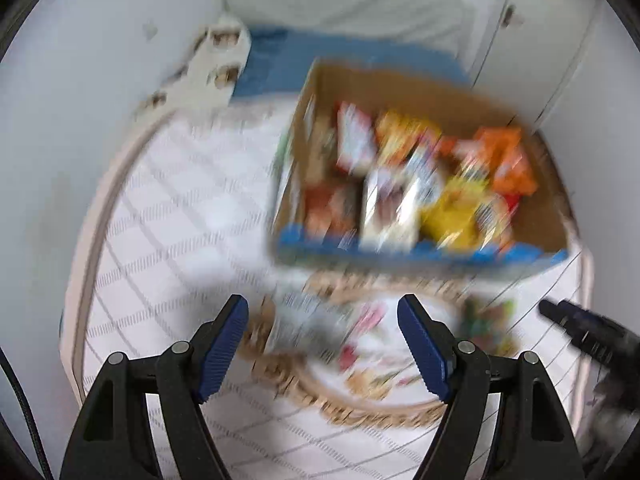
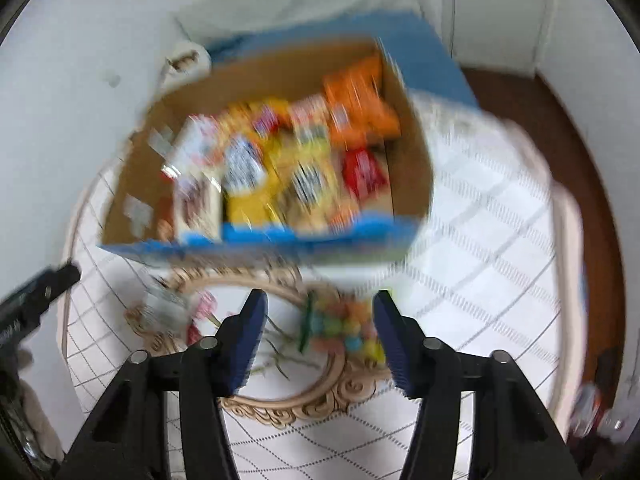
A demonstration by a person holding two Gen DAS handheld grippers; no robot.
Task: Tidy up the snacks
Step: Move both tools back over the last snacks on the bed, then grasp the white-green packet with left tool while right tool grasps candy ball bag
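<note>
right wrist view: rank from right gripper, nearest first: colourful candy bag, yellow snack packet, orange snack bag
1. colourful candy bag: on the tray, between the right gripper fingers.
2. yellow snack packet: front of the cardboard box.
3. orange snack bag: box's far corner.

Both wrist cameras look steeply down from close above, side by side, sharing the snack box (image 1: 420, 184) (image 2: 272, 168) and ornate tray (image 1: 360, 404) (image 2: 304, 404).

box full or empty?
Full: the open-topped box is packed with snack packs nearly wall to wall. Blur hides how deep they go.
</note>
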